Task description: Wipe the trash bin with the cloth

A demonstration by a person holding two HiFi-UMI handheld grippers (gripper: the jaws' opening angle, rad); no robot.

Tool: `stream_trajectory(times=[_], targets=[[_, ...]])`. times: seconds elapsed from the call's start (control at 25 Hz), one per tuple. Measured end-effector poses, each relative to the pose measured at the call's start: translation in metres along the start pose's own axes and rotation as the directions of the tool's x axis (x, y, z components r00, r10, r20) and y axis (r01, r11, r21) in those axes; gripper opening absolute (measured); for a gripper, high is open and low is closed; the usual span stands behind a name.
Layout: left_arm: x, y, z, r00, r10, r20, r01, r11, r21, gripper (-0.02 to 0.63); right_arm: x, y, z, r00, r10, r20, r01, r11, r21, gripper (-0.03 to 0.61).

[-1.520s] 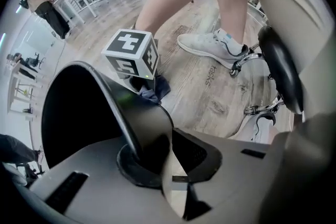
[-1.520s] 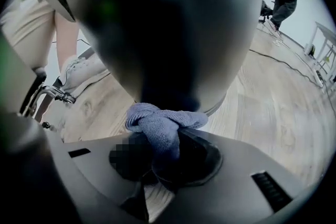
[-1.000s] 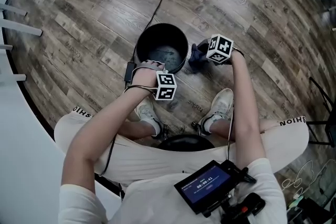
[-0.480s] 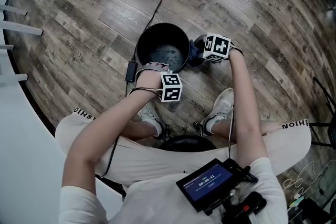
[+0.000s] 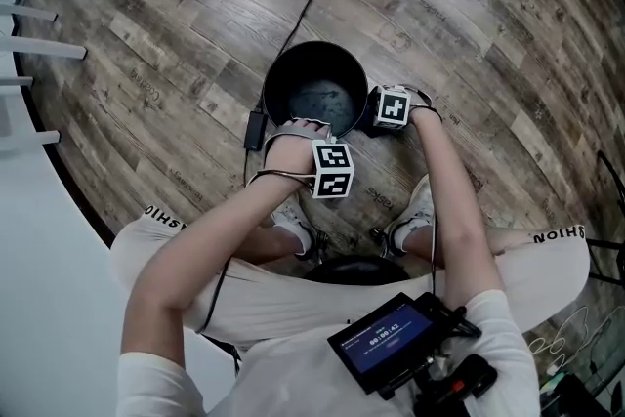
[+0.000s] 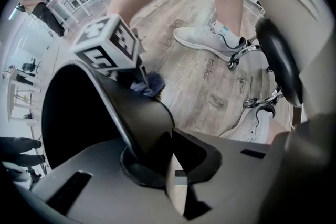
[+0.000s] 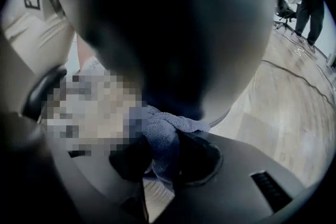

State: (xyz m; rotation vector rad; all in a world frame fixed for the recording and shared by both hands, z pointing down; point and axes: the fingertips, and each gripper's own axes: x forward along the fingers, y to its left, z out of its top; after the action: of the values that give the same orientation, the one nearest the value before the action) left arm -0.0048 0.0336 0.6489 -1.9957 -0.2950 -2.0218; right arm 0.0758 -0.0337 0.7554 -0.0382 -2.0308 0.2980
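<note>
1. Upright on the wooden floor (image 5: 176,34), just ahead of the person's shoes (image 6: 205,39): a round black trash bin (image 5: 293,78).
2. At its near rim, the left gripper (image 6: 169,152), pointing straight down. Fingers just drawn in and pinching the bin wall, one inside and one outside.
3. At the bin's right outer side, the right gripper (image 7: 157,165). Fingers clamped on a fold of blue-grey cloth (image 7: 160,136).
4. Cloth bunched ahead of those fingers, right up against the bin's outer wall.
</note>
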Motion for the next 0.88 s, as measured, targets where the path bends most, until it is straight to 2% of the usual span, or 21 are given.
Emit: stream_trajectory(times=[0.12, 0.24, 0.36, 0.44, 0.6, 0.72, 0.76, 0.8, 0.88], targets=[[0.000, 0.001, 0.000, 1.000, 0.005, 0.005, -0.005, 1.000, -0.006, 0.044, 0.037, 0.000, -0.018, 0.997, -0.065, -0.043, 0.065, 0.998, 0.013, 0.103], [0.001, 0.001, -0.001, 1.000, 0.011, 0.012, -0.011, 1.000, -0.003, 0.048, 0.038, -0.004, -0.019, 0.996, -0.087, 0.019, 0.085, 0.992, 0.098, 0.103], [0.001, -0.001, -0.001, 1.000, 0.017, 0.018, -0.018, 1.000, 0.026, 0.063, 0.019, -0.001, -0.026, 0.994, -0.108, 0.002, 0.107, 0.985, 0.134, 0.103], [0.001, -0.007, -0.008, 1.000, 0.002, 0.005, -0.002, 0.999, 0.032, 0.117, -0.004, -0.002, -0.024, 0.992, -0.129, 0.006, 0.127, 0.983, 0.132, 0.103], [0.003, -0.015, -0.028, 0.998, -0.003, -0.056, 0.007, 0.998, 0.067, 0.170, -0.054, 0.007, -0.007, 0.994, -0.072, 0.082, 0.064, 0.993, 0.102, 0.103], [0.005, -0.008, -0.033, 0.994, 0.060, -0.096, -0.047, 0.991, 0.128, 0.169, -0.102, 0.016, 0.014, 0.988, -0.052, 0.142, 0.037, 0.994, 0.105, 0.103], [0.006, -0.006, -0.032, 0.993, 0.072, -0.096, -0.060, 0.990, 0.129, 0.149, -0.117, 0.020, 0.024, 0.986, -0.043, 0.162, 0.027, 0.995, 0.100, 0.103], [0.006, -0.005, -0.031, 0.993, 0.070, -0.091, -0.059, 0.991, 0.117, 0.096, -0.130, 0.025, 0.033, 0.983, -0.039, 0.177, 0.023, 0.996, 0.090, 0.103], [0.004, -0.006, -0.026, 0.996, 0.041, -0.076, -0.035, 0.996, 0.076, 0.063, -0.150, 0.029, 0.050, 0.979, -0.059, 0.195, 0.048, 0.997, 0.060, 0.103]])
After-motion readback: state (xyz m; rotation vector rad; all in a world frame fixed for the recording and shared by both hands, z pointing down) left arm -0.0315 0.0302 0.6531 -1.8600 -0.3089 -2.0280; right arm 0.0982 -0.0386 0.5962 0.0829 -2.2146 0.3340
